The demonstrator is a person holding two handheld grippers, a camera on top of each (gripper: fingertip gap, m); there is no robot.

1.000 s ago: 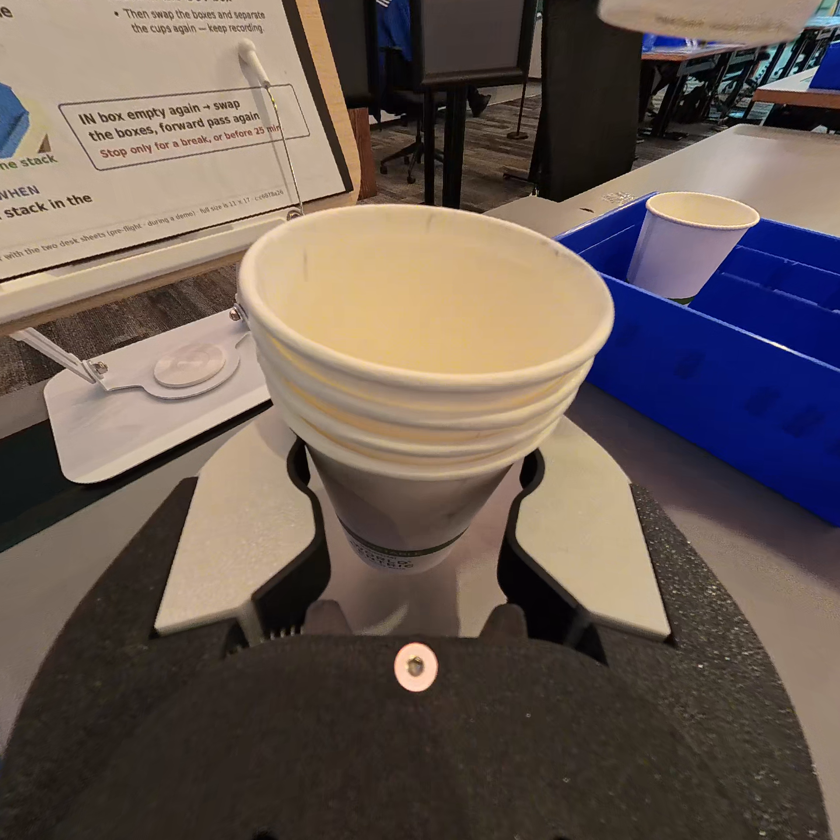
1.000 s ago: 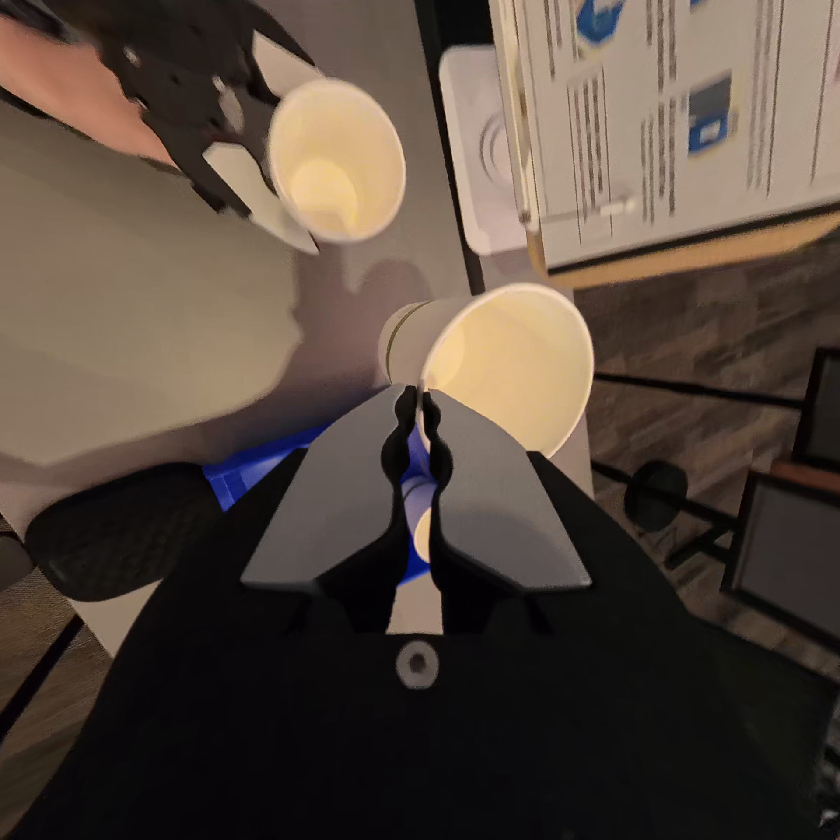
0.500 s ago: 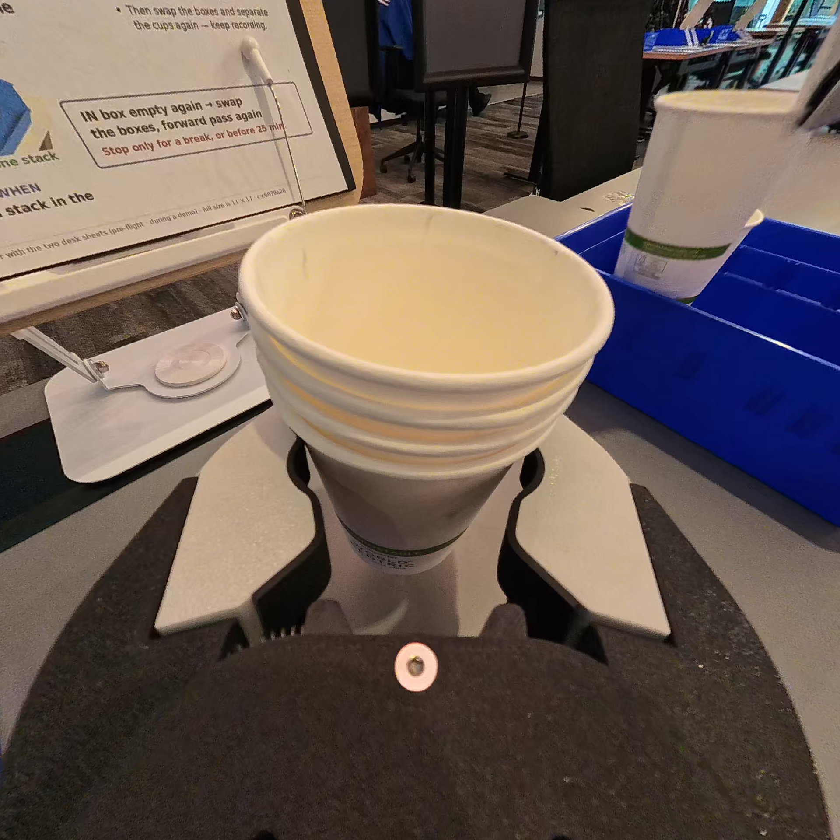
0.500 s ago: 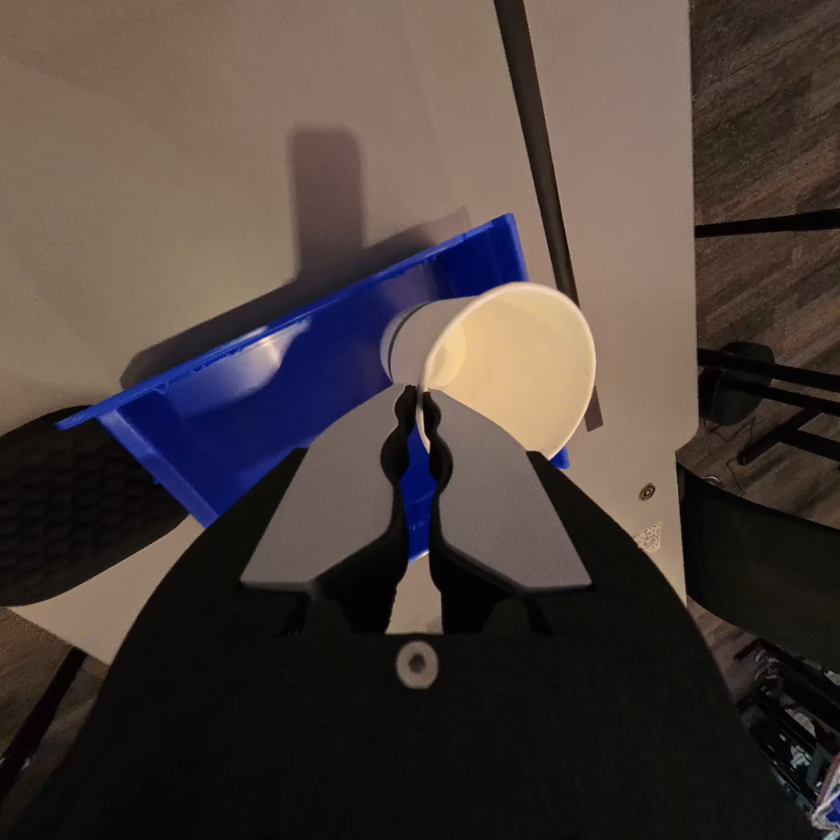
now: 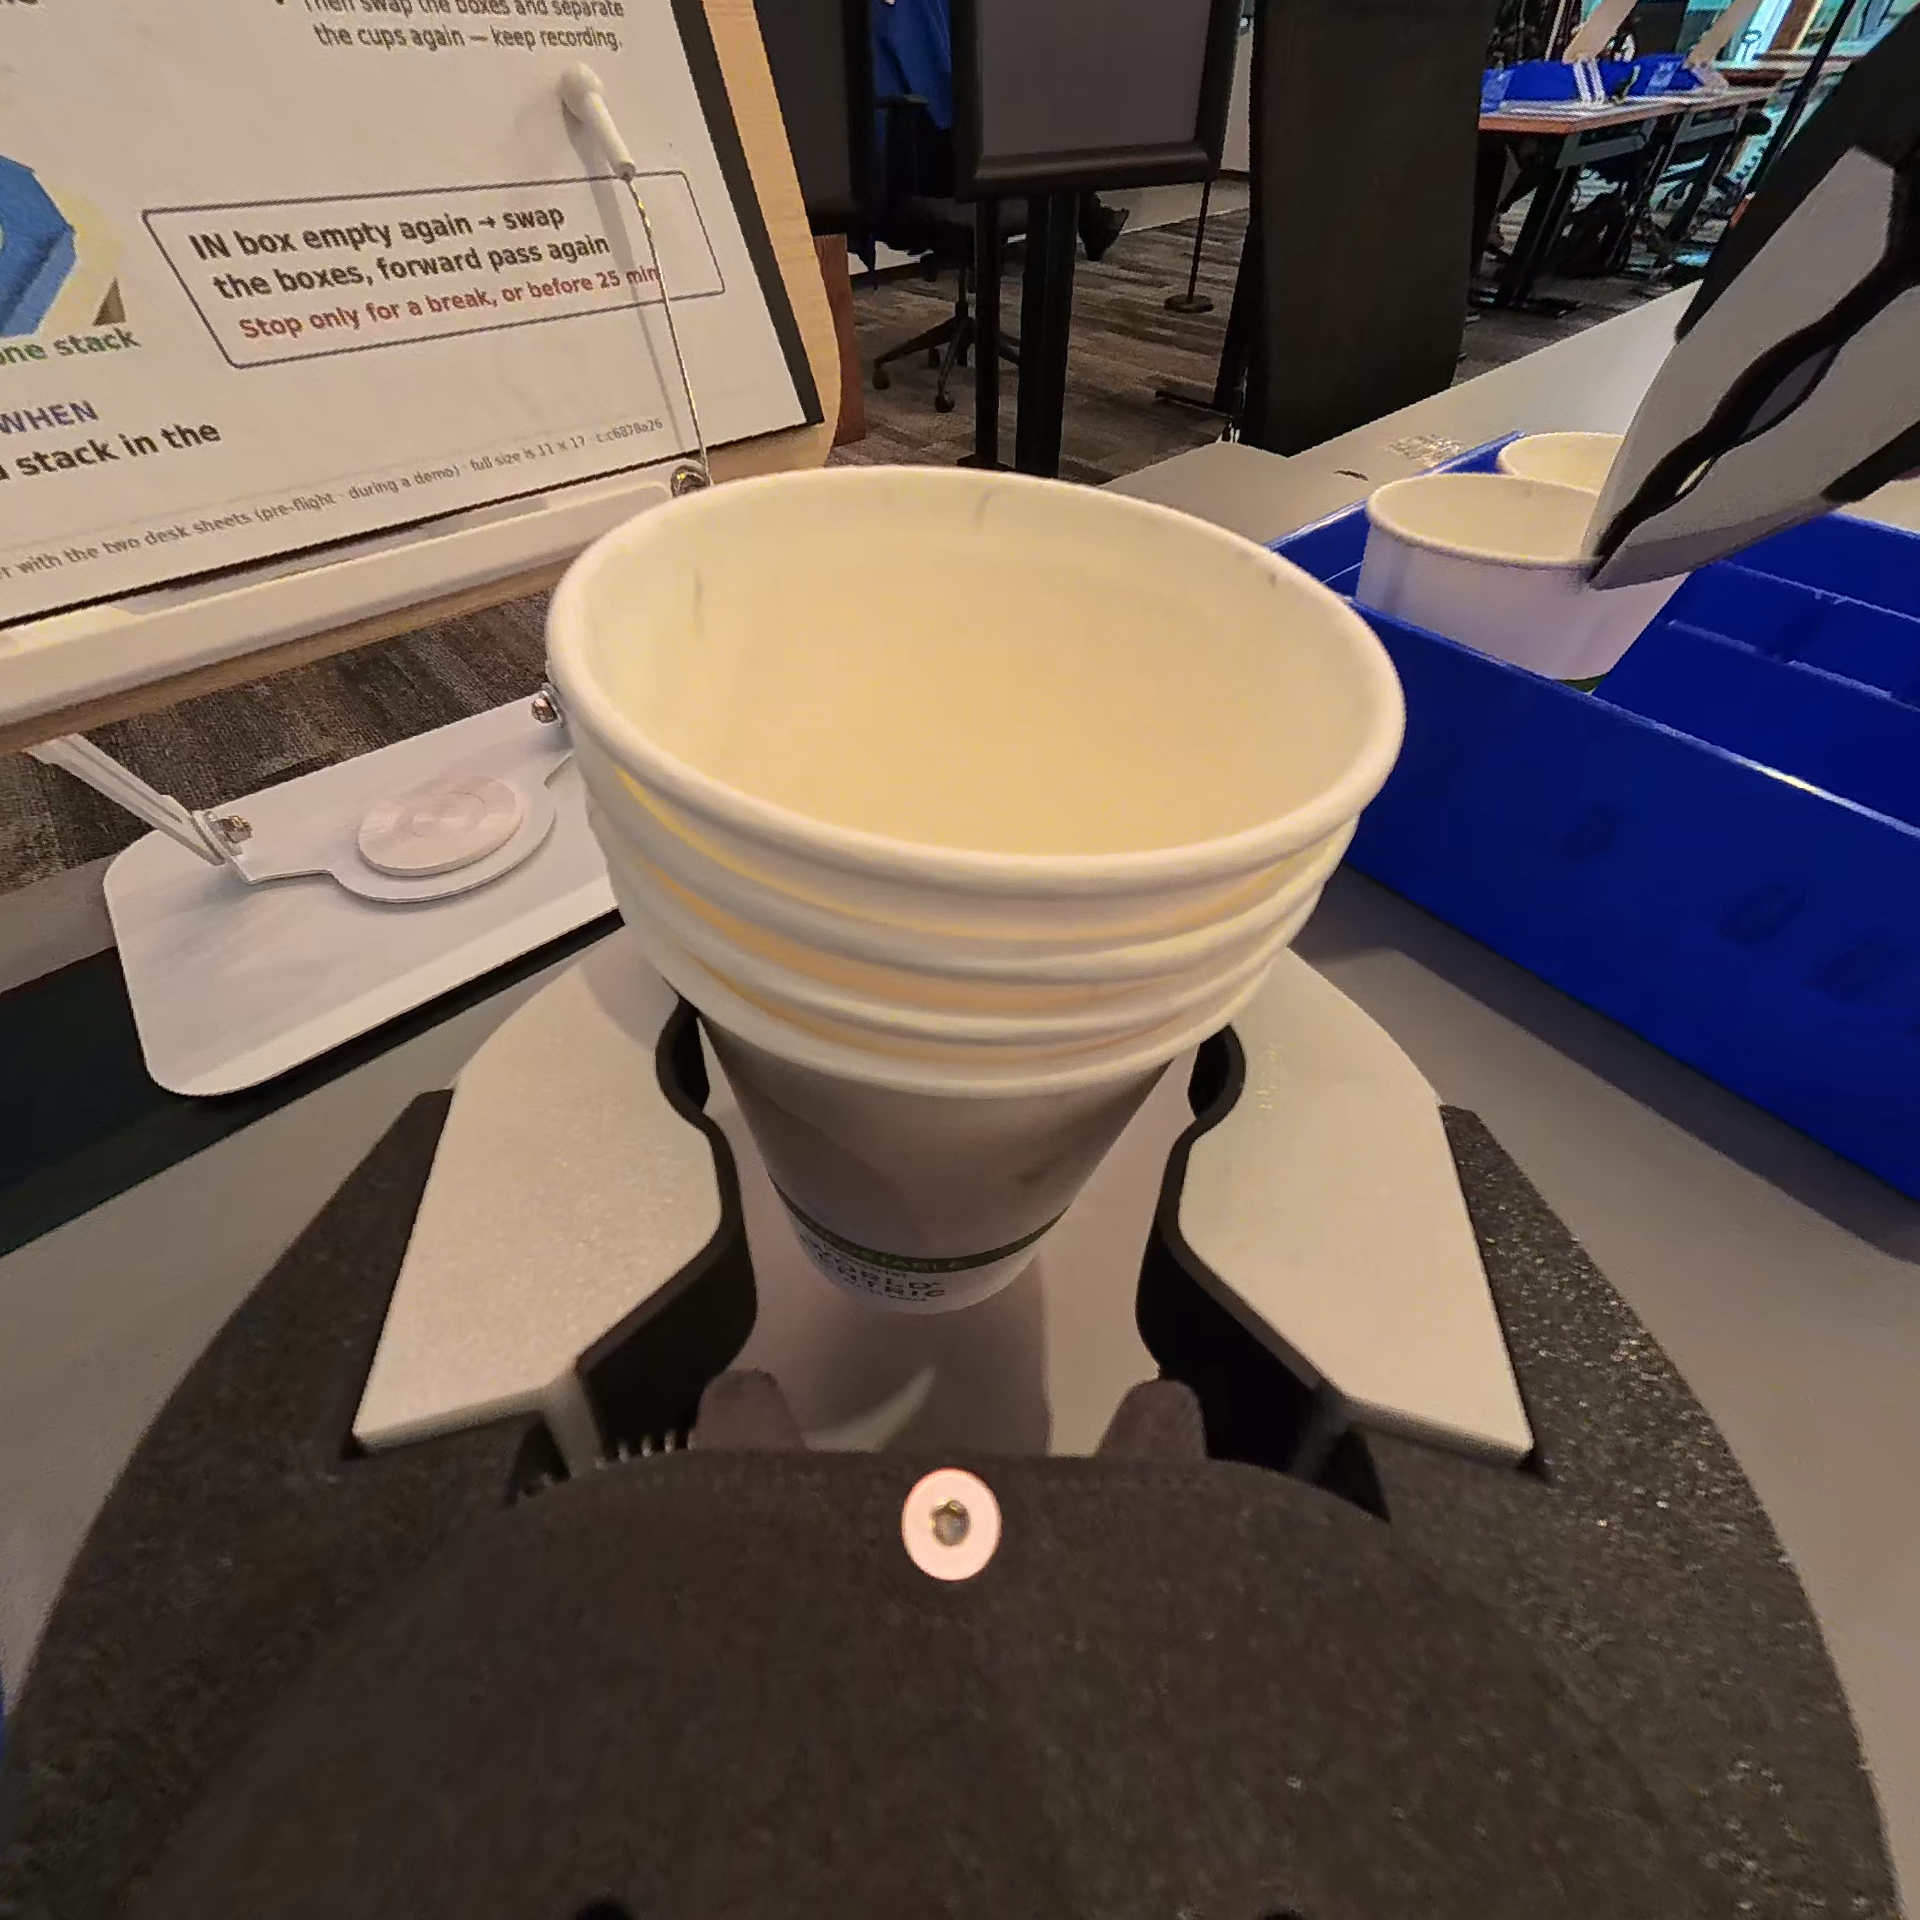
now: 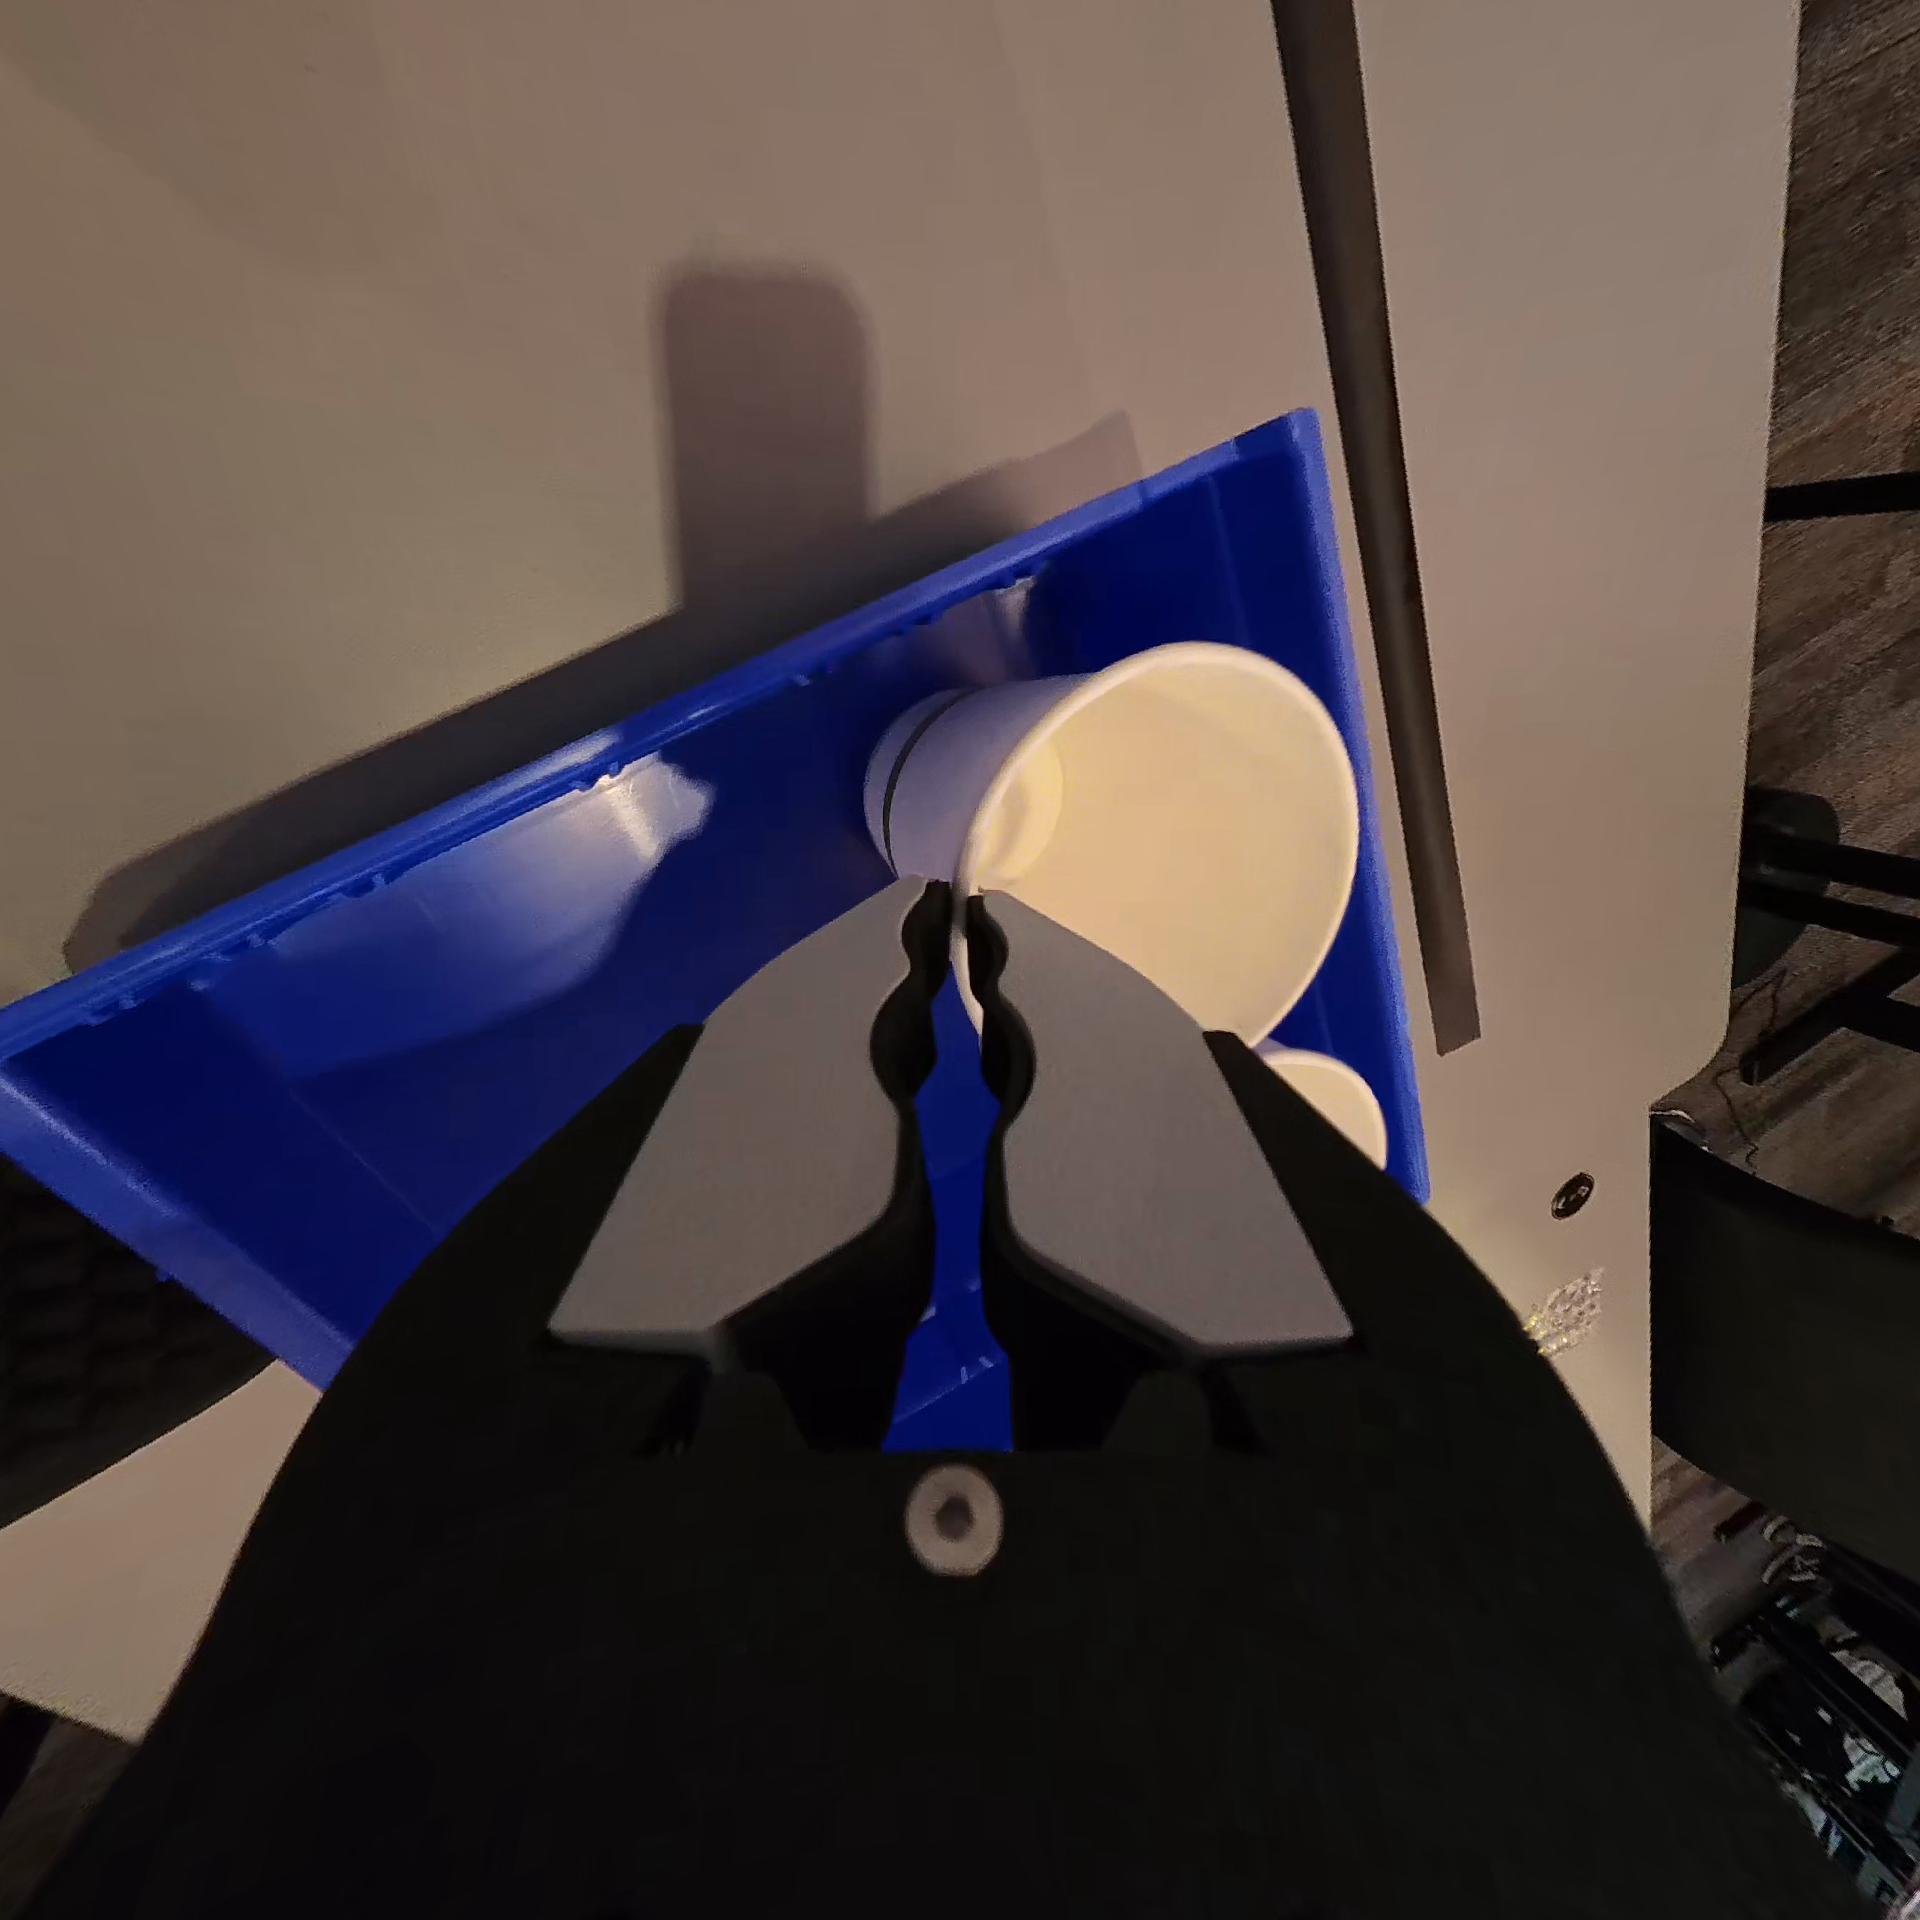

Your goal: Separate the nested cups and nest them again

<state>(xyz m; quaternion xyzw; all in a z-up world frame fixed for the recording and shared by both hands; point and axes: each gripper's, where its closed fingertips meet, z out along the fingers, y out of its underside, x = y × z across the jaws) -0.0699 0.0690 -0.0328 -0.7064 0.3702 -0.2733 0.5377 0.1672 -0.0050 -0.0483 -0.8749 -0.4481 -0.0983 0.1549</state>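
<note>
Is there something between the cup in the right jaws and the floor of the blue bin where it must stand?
Nothing visible. The right gripper pinches the cup by its rim, low inside the blue bin. Another cup stands beside it, toward the bin's end, not under it. The floor directly beneath the held cup is hidden.

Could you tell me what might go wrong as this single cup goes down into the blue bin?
The right hand-held gripper pinches only the single cup's rim, which already looks dented, so it could crumple or slip. The cup hangs tilted in the blue bin, close to another cup, and might bump it or land askew.
</note>
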